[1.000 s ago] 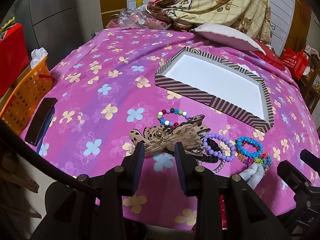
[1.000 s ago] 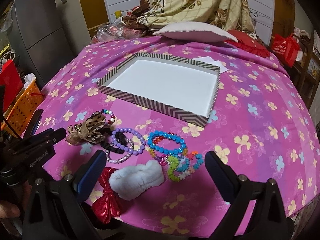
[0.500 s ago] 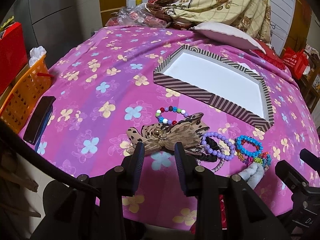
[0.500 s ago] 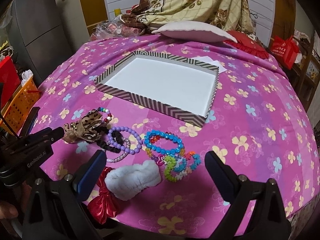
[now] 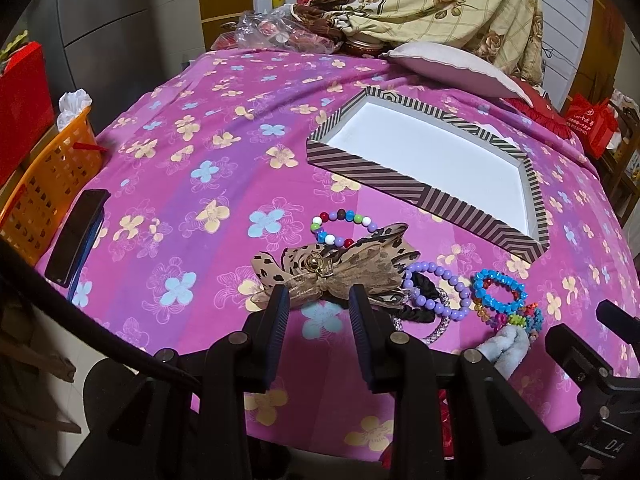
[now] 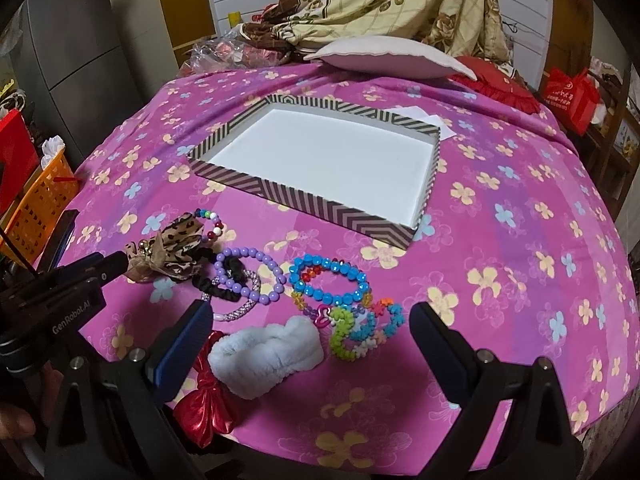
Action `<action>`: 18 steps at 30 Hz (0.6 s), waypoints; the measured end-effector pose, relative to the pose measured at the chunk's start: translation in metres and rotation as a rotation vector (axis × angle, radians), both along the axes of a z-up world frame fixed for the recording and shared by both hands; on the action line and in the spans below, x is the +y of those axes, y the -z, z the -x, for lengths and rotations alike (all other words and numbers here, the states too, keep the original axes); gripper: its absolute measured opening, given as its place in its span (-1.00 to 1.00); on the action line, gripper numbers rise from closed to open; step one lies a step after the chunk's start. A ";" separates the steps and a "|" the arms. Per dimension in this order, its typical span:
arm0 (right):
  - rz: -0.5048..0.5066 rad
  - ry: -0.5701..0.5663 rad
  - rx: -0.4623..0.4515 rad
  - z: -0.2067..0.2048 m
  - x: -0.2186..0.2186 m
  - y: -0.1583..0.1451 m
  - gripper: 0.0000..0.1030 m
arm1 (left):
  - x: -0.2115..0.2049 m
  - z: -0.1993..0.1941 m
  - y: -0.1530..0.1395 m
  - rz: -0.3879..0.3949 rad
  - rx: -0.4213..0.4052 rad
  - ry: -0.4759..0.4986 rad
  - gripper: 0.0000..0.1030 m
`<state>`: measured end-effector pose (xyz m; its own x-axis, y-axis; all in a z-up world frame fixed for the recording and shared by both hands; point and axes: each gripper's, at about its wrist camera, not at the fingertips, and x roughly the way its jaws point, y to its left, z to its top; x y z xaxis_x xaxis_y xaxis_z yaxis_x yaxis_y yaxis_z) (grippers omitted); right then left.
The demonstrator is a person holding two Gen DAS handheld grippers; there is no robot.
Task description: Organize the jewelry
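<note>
A bed [image 6: 520, 216] under a magenta flowered sheet fills both views. At centre lies a striped shallow box [image 6: 304, 200] with a white floor. In the lower left of the right wrist view sit a leopard bow [image 6: 172, 256], purple bead bracelet [image 6: 256, 276], blue bead bracelet [image 6: 332, 280], white fluffy band [image 6: 268, 348] and red bow [image 6: 206, 408]. A pale pillow [image 6: 384, 58] rests at the top, a dark phone [image 5: 76, 236] at the left edge.

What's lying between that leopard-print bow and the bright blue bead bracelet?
In the right wrist view, a purple bead bracelet over a black scrunchie lies between the leopard-print bow and the blue bead bracelet.
</note>
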<state>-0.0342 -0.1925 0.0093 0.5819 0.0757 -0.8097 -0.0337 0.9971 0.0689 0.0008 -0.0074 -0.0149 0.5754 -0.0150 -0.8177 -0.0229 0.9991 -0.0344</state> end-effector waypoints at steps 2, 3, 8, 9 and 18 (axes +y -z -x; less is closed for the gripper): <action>0.000 -0.001 0.002 0.000 0.000 0.001 0.95 | 0.000 0.000 0.000 0.006 0.003 0.000 -0.28; 0.001 -0.001 0.003 0.000 0.001 0.001 0.95 | 0.001 0.000 0.000 0.009 0.005 0.000 -0.28; -0.001 -0.003 0.006 -0.001 0.002 0.002 0.95 | 0.001 0.000 0.001 -0.002 -0.007 -0.001 -0.28; -0.001 -0.002 0.006 -0.001 0.002 0.002 0.95 | 0.001 0.000 0.001 -0.002 -0.007 -0.001 -0.28; 0.000 -0.004 0.008 -0.003 0.002 0.003 0.95 | 0.002 -0.001 0.002 -0.014 -0.011 -0.002 -0.28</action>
<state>-0.0316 -0.1900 0.0060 0.5751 0.0777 -0.8144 -0.0366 0.9969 0.0693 0.0021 -0.0059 -0.0171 0.5840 -0.0026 -0.8117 -0.0245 0.9995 -0.0208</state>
